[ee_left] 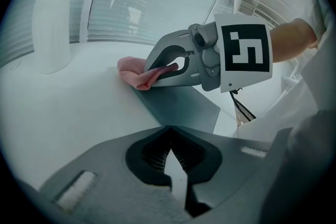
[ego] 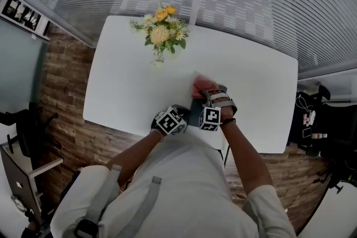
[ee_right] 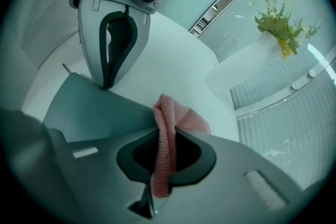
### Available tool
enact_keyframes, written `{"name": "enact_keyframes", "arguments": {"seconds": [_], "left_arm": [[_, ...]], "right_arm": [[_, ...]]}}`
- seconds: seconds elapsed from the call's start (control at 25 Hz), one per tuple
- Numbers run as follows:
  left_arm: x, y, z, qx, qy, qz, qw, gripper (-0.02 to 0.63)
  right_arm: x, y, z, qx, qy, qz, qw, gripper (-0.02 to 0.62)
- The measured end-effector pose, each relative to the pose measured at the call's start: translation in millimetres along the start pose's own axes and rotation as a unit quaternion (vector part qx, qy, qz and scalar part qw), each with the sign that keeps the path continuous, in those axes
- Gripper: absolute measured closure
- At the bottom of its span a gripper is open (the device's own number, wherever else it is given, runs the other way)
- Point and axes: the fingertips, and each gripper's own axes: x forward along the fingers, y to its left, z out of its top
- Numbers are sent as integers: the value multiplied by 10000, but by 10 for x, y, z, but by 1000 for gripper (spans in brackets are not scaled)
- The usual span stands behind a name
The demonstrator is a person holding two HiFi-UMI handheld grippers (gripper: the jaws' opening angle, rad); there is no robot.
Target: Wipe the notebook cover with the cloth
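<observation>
Notebook (ee_right: pixel 94 113) — far corner under cloth (ee_right: pixel 181 118)

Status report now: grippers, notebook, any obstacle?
Right gripper shut on pink cloth, at notebook edge. Left gripper shut, tips at notebook corner. Flower vase far off, not in the way.

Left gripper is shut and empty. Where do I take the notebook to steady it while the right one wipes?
Take the notebook by its edge nearest the left gripper, coming in low from the left with jaws opened. It lies flat and thin on the table, so a top-down pinch would likely fail, and the right gripper holds the cloth at the far end.
</observation>
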Motion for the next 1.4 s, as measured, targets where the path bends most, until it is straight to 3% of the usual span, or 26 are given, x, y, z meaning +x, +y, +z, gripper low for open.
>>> {"name": "enact_keyframes", "arguments": {"seconds": [1.4], "left_arm": [[11,20,-12,-31,3,43,10000,604]], "right_arm": [[-173,340,155,-27,-109,299,9995,572]]}}
